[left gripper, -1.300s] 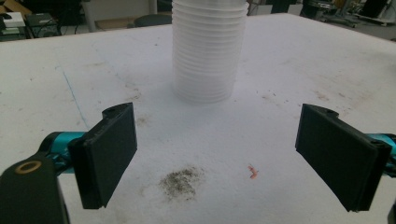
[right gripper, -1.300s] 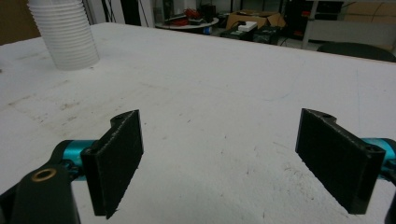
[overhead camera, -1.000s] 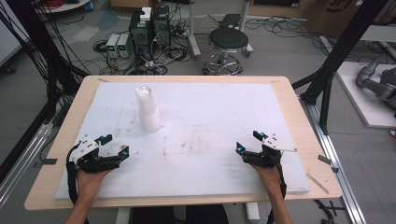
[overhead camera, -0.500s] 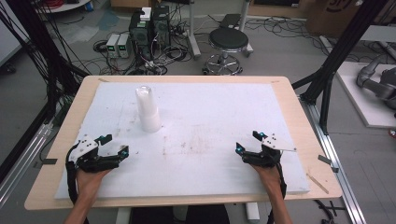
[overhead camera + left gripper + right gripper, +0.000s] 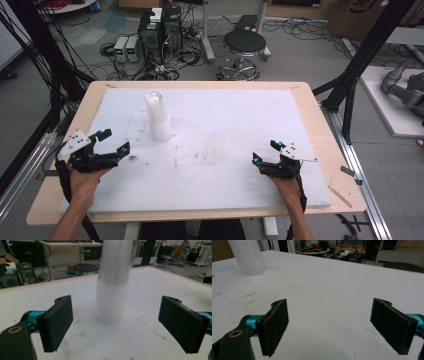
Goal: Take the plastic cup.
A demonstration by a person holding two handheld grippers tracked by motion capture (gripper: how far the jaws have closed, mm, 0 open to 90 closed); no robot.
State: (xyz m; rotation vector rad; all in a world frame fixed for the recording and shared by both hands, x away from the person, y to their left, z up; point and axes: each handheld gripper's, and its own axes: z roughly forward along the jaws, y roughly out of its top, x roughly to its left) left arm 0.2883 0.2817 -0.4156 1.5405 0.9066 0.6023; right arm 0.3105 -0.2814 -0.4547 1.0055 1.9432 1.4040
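Up in the high view, my left claw [image 5: 111,141] sits at the lower left of the frame with its jaws spread wide and nothing between them, while my right claw [image 5: 266,152] sits at the lower right, jaws just as wide and bare. Between them and higher, left of centre, a stack of white cups [image 5: 158,116] stands upright on the white board [image 5: 240,120], mouth up; whether anything lies inside I cannot tell. My left claw is nearer to it, my right well apart.

Next, the left gripper view: my own left claw [image 5: 116,320] shows both black pads far apart at the bottom corners. The cups [image 5: 112,290] rise dead centre beyond them, blurred, running off the top of the frame, touching neither pad.

Lastly, the right gripper view: my right claw [image 5: 329,322] holds its pads wide over bare, scuffed board [image 5: 332,280]. The cups [image 5: 248,256] show in the upper left corner, ribbed by their stacked rims, the top cut off by the frame.
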